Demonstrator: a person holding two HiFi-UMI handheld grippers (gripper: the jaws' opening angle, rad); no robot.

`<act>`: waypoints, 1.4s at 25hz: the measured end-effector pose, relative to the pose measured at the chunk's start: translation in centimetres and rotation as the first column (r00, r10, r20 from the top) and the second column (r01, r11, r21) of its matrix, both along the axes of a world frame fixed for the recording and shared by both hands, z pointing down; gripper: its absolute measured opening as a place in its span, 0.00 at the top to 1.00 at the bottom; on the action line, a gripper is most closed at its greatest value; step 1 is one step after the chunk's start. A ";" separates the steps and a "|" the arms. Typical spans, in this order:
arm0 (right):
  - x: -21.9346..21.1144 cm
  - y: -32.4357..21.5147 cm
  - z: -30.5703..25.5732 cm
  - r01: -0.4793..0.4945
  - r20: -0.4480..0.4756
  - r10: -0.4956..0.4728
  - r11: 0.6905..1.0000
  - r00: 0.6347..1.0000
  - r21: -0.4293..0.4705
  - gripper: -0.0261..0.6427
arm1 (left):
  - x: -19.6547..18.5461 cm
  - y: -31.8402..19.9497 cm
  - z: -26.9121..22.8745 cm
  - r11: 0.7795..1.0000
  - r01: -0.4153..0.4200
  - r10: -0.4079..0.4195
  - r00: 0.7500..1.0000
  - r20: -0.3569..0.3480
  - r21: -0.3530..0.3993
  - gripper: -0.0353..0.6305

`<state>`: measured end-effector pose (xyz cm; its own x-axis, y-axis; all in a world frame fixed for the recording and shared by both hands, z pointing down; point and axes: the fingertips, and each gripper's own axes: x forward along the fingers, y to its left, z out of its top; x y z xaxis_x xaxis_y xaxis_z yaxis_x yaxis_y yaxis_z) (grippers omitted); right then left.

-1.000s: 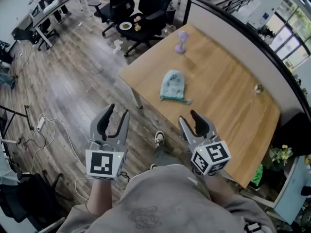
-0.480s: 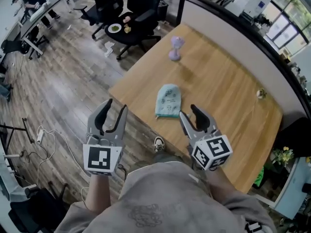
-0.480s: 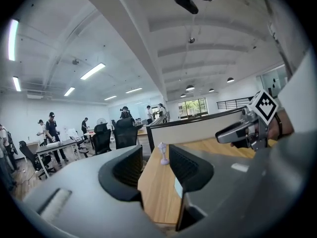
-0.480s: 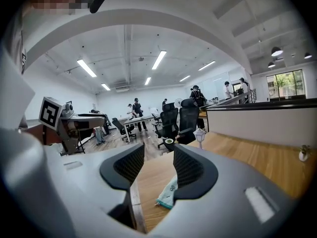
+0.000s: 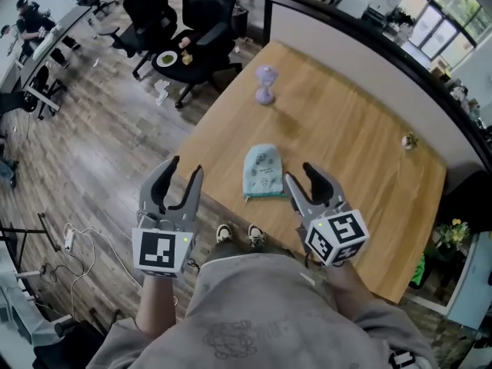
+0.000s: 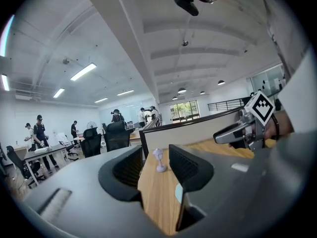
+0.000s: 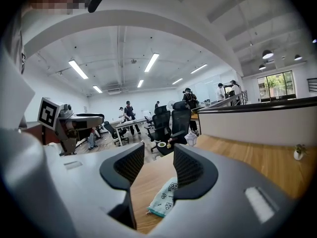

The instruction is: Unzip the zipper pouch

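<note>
A pale teal zipper pouch (image 5: 262, 171) with small dark prints lies flat near the front edge of the wooden table (image 5: 361, 121). My left gripper (image 5: 181, 174) hangs open over the floor, left of the table edge and apart from the pouch. My right gripper (image 5: 300, 177) is open just right of the pouch's near end, with nothing between its jaws. In the right gripper view the pouch (image 7: 163, 198) lies below and ahead of the open gripper (image 7: 158, 168). In the left gripper view only a sliver of the pouch (image 6: 178, 193) shows beside the right jaw.
A small purple ornament (image 5: 265, 84) stands at the table's far left corner, and a small object (image 5: 410, 140) sits near the right partition. Black office chairs (image 5: 201, 23) stand beyond the table, one carrying a plate (image 5: 166, 58). Cables (image 5: 77, 233) lie on the floor.
The person has stepped closer to the table. The pouch now lies nearer, between and just ahead of the two grippers. Both grippers stay open.
</note>
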<state>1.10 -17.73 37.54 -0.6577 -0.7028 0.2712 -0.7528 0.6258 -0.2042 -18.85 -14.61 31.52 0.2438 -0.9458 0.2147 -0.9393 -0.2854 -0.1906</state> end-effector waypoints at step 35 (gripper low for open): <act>-2.5 -0.1 8.4 -0.137 -0.167 0.112 0.979 0.980 -0.148 0.71 | 2.2 -4.4 10.1 0.903 -0.392 0.402 0.915 0.023 -0.176 0.69</act>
<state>-1.41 -17.82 45.91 -0.5080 -0.7166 0.4779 -0.8533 0.4943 -0.1659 -16.66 -19.03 41.58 0.5743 -0.7231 0.3838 -0.7302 -0.6644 -0.1591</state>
